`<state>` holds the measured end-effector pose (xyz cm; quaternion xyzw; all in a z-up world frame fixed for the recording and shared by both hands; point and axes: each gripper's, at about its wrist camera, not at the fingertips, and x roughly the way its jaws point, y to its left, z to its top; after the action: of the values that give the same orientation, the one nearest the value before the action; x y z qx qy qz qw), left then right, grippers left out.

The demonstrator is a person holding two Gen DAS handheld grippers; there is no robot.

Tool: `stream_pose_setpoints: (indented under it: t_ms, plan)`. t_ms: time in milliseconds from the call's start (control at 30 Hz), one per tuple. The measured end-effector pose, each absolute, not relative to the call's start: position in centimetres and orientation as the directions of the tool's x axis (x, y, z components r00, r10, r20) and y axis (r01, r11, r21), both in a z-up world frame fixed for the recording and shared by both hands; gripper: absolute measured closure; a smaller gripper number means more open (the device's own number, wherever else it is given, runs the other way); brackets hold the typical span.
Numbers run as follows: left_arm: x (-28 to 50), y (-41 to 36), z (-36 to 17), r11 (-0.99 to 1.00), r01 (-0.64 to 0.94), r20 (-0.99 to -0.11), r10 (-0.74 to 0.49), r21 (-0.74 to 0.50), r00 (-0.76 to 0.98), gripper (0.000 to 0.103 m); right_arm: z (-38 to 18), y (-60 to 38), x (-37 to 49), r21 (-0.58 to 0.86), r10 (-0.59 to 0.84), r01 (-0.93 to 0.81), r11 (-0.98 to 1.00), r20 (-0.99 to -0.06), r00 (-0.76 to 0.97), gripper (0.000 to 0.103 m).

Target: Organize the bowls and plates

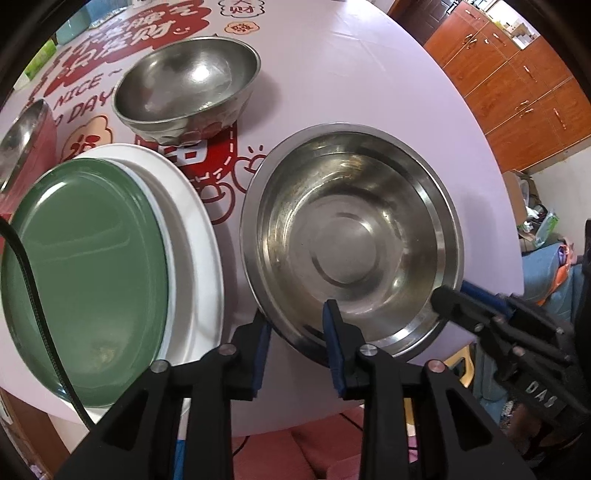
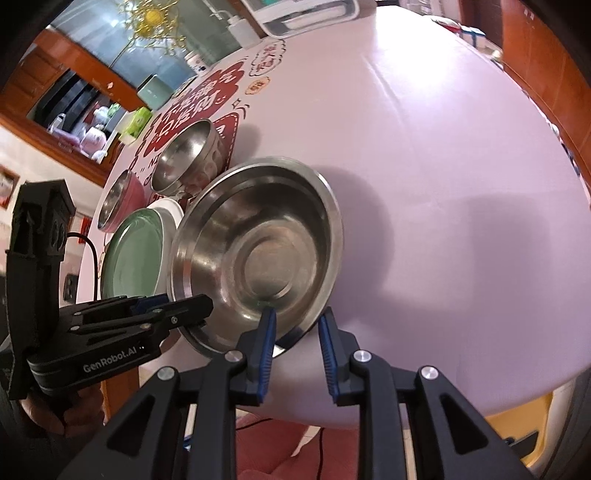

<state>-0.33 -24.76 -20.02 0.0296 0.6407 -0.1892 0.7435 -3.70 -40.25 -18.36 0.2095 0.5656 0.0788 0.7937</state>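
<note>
A wide steel bowl sits on the lilac table near its front edge; it also shows in the right wrist view. My left gripper is open, its jaws straddling the bowl's near-left rim. My right gripper is open, its jaws straddling the bowl's near-right rim; it shows in the left wrist view. A green plate lies on a white plate to the left. A deeper patterned steel bowl stands behind. A red-sided steel bowl is at far left.
The table's front edge runs just under both grippers. A black cable crosses the green plate. A white tray, a bottle and boxes stand at the table's far end. Wooden cabinets stand beyond the table.
</note>
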Motion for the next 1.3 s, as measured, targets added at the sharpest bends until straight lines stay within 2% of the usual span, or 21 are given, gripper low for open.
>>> stream_pose_setpoints:
  t_ms: [67, 133, 333, 467, 567, 700, 800, 933, 1300]
  plan:
    - [-0.7, -25.0, -19.8, 0.928, 0.321, -0.962, -0.24, -0.189, 0.127, 0.073, -18.1, -40.5, -3.5, 0.42, 0.362, 0.103, 0.902, -0.863, 0.354, 0.067]
    - [-1.1, -24.9, -19.5, 0.93, 0.317, -0.959, -0.242, -0.186, 0.148, 0.069, -17.9, -40.9, -3.5, 0.416, 0.358, 0.099, 0.904, -0.862, 0.358, 0.063]
    - [-1.6, -24.1, -18.5, 0.938, 0.295, -0.954, -0.241, -0.181, 0.18, 0.068, -17.3, -42.0, -3.2, 0.412, 0.348, 0.1, 0.906, -0.857, 0.379, 0.062]
    - [-1.7, -23.3, -17.7, 0.938, 0.286, -0.942, -0.259, -0.194, 0.213, 0.059, -16.7, -42.4, -3.0, 0.409, 0.342, 0.092, 0.908, -0.849, 0.402, 0.061]
    - [-1.8, -22.3, -16.6, 0.941, 0.276, -0.932, -0.268, -0.198, 0.244, 0.059, -16.3, -42.5, -2.9, 0.409, 0.34, 0.087, 0.908, -0.842, 0.419, 0.058]
    - [-1.7, -21.1, -15.5, 0.948, 0.249, -0.923, -0.264, -0.196, 0.28, 0.051, -15.6, -42.5, -2.4, 0.409, 0.338, 0.077, 0.909, -0.833, 0.437, 0.057]
    - [-1.9, -20.2, -15.0, 0.956, 0.222, -0.917, -0.255, -0.191, 0.307, 0.051, -15.1, -42.1, -1.9, 0.413, 0.344, 0.062, 0.909, -0.824, 0.45, 0.054]
    - [-1.7, -18.0, -13.9, 0.967, 0.173, -0.907, -0.24, -0.189, 0.346, 0.045, -14.5, -41.1, -1.3, 0.412, 0.351, 0.035, 0.911, -0.815, 0.461, 0.053]
    - [0.1, -10.1, -11.8, 0.98, 0.067, -0.887, -0.196, -0.186, 0.418, 0.037, -12.8, -36.3, 0.7, 0.414, 0.357, 0.007, 0.91, -0.795, 0.491, 0.049]
